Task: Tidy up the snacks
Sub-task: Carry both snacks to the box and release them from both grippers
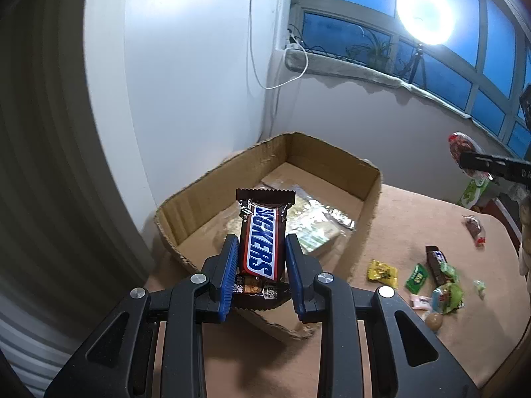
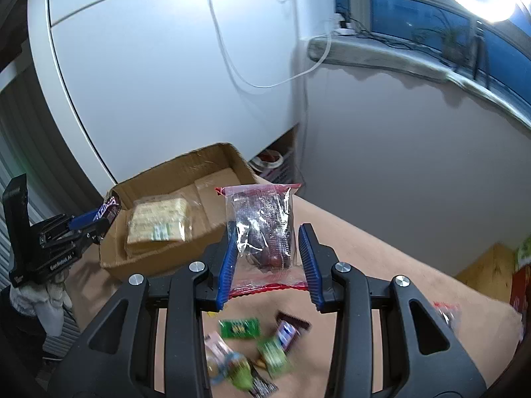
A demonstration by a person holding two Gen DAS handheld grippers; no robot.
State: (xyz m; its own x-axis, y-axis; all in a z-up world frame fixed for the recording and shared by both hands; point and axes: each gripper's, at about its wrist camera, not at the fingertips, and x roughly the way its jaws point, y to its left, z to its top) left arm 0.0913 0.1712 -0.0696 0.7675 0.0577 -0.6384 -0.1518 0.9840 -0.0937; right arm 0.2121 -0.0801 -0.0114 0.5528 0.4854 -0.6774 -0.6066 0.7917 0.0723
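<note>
Dusk-blue windows (image 1: 431,59) and 1 ring light (image 1: 424,13) sit behind your desk (image 1: 415,232), w/ a white cabinet (image 1: 186,66) on the left side. On the desk's left end stands 1 open cardboard box (image 1: 371,199); inside it lies 1 clear pack of pale crackers (image 1: 315,229), flat on the box floor.

Your left claw (image 1: 262,265) is clamped on 1 Snickers bar (image 1: 262,242): both blue pads press its long sides, the bar pointing away from you, held up over the near edge of the box. From the right wrist view you see that same claw (image 2: 89,222) at the box's left rim w/ the bar's end sticking out.

Your right claw (image 2: 268,258) grips 1 clear packet w/ red sealed edges (image 2: 262,229), dark reddish-brown pieces inside; the left pad presses its side, the right pad meets only the lower red edge. It hangs above the desk, right of the box, apart from it.

Below it on the desk lies a loose cluster of small snacks (image 1: 434,282): 1 yellow packet (image 1: 381,272), 1 green packet (image 1: 416,277), 1 more dark bar (image 1: 436,262), 1 pink wrapper (image 1: 419,300), 1 round tan piece (image 1: 433,321), plus blurry green ones you can't count. 1 red-ended clear packet (image 1: 474,229) lies further right, apart from the cluster.
</note>
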